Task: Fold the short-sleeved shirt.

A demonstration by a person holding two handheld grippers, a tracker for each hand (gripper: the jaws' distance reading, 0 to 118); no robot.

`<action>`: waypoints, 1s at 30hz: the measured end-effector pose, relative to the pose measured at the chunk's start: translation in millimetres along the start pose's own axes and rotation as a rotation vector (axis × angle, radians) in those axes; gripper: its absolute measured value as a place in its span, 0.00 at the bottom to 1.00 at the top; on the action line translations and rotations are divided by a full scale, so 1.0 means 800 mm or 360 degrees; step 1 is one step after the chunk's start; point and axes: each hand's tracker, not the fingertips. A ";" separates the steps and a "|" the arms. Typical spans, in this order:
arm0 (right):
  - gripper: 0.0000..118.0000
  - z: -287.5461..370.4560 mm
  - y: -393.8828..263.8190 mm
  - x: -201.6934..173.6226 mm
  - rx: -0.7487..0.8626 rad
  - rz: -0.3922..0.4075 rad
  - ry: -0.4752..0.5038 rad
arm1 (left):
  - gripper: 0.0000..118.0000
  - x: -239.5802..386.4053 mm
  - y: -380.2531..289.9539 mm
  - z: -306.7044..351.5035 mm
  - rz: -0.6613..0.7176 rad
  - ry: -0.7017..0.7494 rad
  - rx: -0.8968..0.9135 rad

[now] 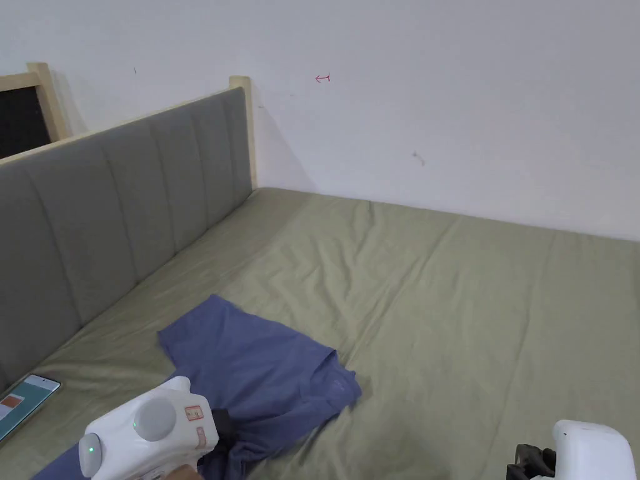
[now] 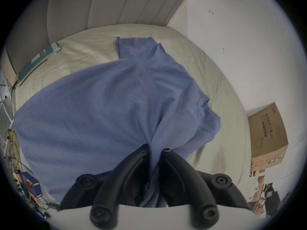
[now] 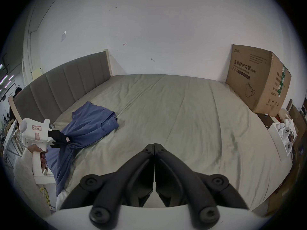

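In the head view, a bed (image 1: 475, 300) with an olive-green sheet runs across the frame, a grey padded headboard (image 1: 119, 194) along its left side and a white wall (image 1: 437, 94) behind. A blue short-sleeved shirt (image 1: 262, 369) lies crumpled at lower left. A phone (image 1: 25, 403) rests on the sheet at the left edge. The left gripper (image 1: 219, 431) sits at the bottom left against the shirt; the right gripper (image 1: 531, 462) shows at the bottom right corner, where its jaws cannot be made out.

In the left gripper view, the jaws clench a bunched fold of the shirt at lower centre. A cardboard box (image 2: 269, 137) with printed writing too blurred to make out stands at the right.

In the right gripper view, the jaws are pressed together on nothing over the bare sheet. A hand (image 3: 39, 154) grips the left gripper's handle at the left. An open white box (image 3: 280, 140) at the right edge holds white items.
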 end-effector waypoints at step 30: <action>0.00 0.147 -0.009 0.254 0.0256 -0.0621 -0.0703 | 0.08 0.427 -0.310 -0.010 -0.1565 -0.0813 -0.0539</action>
